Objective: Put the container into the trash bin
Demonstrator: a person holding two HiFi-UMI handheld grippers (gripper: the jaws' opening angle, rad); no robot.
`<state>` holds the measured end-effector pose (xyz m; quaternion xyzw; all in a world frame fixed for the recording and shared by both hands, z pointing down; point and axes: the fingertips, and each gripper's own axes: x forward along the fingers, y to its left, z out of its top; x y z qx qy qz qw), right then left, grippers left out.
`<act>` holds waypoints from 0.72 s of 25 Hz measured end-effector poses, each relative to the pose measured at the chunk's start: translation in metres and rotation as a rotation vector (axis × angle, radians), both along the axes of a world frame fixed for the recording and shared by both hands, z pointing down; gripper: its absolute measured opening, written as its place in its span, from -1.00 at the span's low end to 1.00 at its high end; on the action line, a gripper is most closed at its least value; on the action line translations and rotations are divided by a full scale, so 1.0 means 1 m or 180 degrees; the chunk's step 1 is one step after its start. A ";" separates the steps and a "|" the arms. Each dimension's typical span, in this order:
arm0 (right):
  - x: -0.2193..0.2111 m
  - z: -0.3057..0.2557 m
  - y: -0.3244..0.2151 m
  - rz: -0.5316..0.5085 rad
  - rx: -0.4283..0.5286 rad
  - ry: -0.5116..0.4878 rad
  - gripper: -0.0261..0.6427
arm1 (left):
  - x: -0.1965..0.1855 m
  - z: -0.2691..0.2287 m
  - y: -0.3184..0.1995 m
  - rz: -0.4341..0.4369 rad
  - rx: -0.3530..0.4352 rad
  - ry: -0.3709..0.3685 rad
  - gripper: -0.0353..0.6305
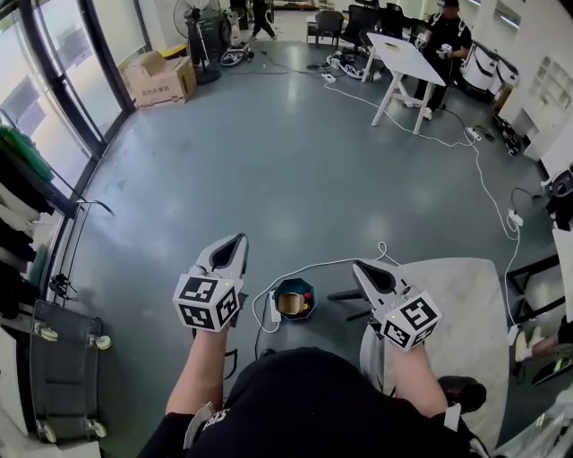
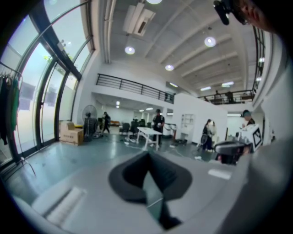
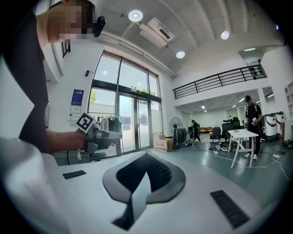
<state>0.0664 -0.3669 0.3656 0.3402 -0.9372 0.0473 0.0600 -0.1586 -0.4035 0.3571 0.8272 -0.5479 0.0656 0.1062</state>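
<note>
In the middle of the open hall, a person holds both grippers out front, roughly level.

Left gripper [image 1: 239, 240]: jaws pressed together tip to tip, nothing between them. Its own view [image 2: 147, 154] shows the same, the dark pads meeting in a point. Marker cube [image 1: 208, 302] rides at its back, forearm bare behind it.

Right gripper [image 1: 357, 266]: clenched too and empty; in its own view [image 3: 146, 155] the pads close to a point with only floor beyond. That view also catches the left one off to the side, held in the person's hand.

The two tools are apart, tips angled slightly toward each other.

Below and between them on the grey floor stands the trash bin [image 1: 310, 293], small, dark teal. The container [image 1: 291, 305], tan-brown, sits inside it, its top showing through the open mouth. Neither gripper touches bin or container. A white cable [image 1: 313, 266] loops past the bin's left side and runs off to the right.

Right of the bin: a pale grey tabletop [image 1: 452, 300]. Lower left: a dark suitcase [image 1: 63, 371] on wheels, beside the glass wall.

Far side: a cardboard box [image 1: 161, 79] by the windows, a standing fan [image 1: 199, 22], a white table [image 1: 405, 55] with another person [image 1: 446, 38] next to it.
</note>
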 end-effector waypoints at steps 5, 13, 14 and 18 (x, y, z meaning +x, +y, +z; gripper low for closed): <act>0.002 0.001 0.003 -0.0019 -0.0018 -0.0072 -0.95 | 0.002 0.005 0.006 -0.0026 -0.0040 0.0020 -0.87; 0.006 0.001 0.004 0.0057 0.0024 -0.0107 -0.95 | 0.001 0.005 0.012 -0.0064 -0.0037 -0.0003 -0.87; 0.007 0.002 0.005 0.0071 0.0020 -0.0108 -0.95 | 0.001 0.005 0.013 -0.0062 -0.0031 -0.0006 -0.87; 0.006 0.002 0.007 0.0047 0.0016 -0.0119 -0.95 | 0.002 0.006 0.014 -0.0041 -0.0028 -0.0018 -0.87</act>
